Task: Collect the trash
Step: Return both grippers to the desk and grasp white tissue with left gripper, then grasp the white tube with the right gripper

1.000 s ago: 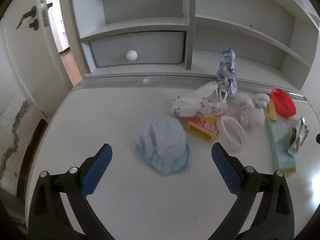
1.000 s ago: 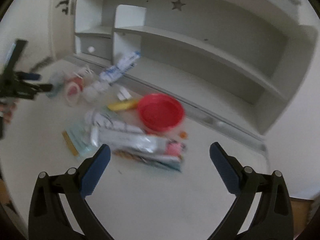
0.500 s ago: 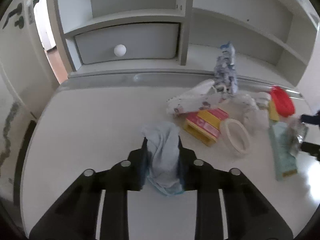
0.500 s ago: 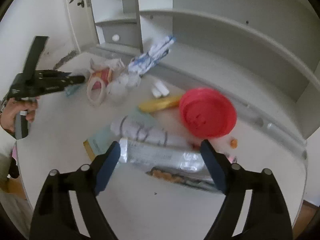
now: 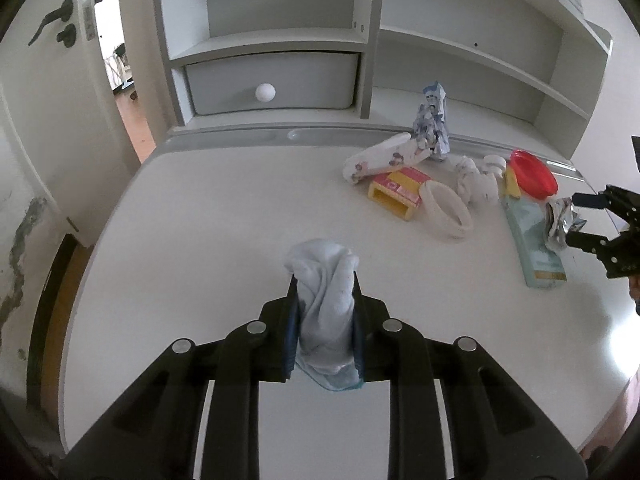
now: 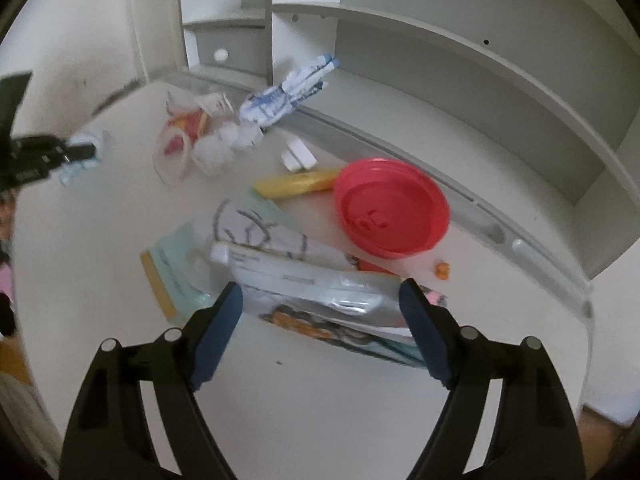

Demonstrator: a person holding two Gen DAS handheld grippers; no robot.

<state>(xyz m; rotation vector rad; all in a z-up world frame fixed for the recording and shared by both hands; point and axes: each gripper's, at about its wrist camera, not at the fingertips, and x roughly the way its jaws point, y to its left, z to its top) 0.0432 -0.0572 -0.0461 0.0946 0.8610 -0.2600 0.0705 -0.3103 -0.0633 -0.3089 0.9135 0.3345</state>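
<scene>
My left gripper is shut on a crumpled pale blue cloth, which is bunched upright between the blue pads over the white table. In the right wrist view the same gripper and cloth show at the far left. My right gripper stands wide, and its pads touch both ends of a silver foil packet that lies on other wrappers. In the left wrist view this gripper shows at the right edge with the foil packet between its fingers.
Trash lies along the back of the table: a red lid, a yellow tube, a mint booklet, a white ring, a yellow-red box and a blue-white wrapper. Behind them stands a shelf unit with a drawer. A door is at the left.
The left gripper has shut on the pale blue cloth and bunched it up. The right gripper has narrowed and come down around the silver foil packet.
</scene>
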